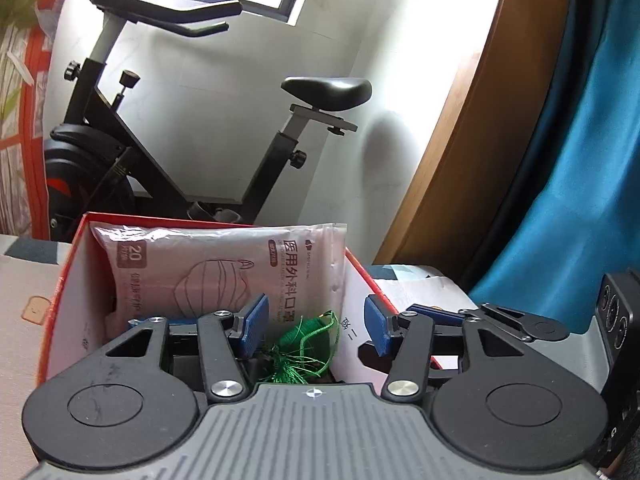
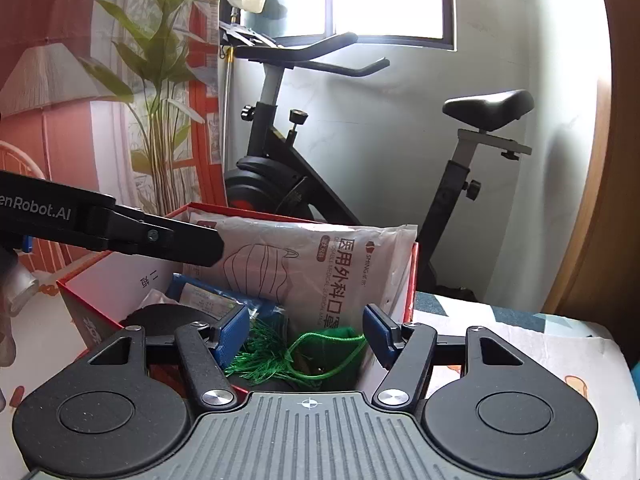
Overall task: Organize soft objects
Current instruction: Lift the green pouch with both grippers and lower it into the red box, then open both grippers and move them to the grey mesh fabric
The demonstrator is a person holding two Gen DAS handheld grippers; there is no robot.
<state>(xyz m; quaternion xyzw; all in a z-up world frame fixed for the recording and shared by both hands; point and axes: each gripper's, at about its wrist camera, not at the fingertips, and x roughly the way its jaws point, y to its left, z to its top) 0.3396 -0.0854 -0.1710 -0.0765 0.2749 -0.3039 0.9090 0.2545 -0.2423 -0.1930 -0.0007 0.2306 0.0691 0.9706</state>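
the left gripper (image 1: pixel 318 326) is spread wide, its blue pads (image 1: pixel 253 320) apart and gripping nothing, poised over the near rim of a red cardboard box (image 1: pixel 68 268). the right gripper (image 2: pixel 302 336) is likewise spread, pads (image 2: pixel 230 334) well apart and empty, at the near edge of the same box (image 2: pixel 412 280); the left gripper's black arm reaches in from the left of the right wrist view, its tip against the top of the mask pack.

inside the box, between the pads in both views, lies a green tasselled cord pouch (image 1: pixel 306 346) (image 2: pixel 320 350). behind it a pale plastic pack of surgical masks (image 1: pixel 224 268) (image 2: pixel 320 268) stands leaning against the far wall, its top edge above the rim. beside it on the left of the right wrist view sits a blue packet (image 2: pixel 208 296), lower in the box.

the box rests on a patterned cloth surface (image 2: pixel 520 344). beyond it an exercise bike (image 1: pixel 120 128) (image 2: pixel 288 160) stands against a white wall under a window (image 2: pixel 388 0), with a leaf-print curtain (image 2: pixel 152 80) to the left.
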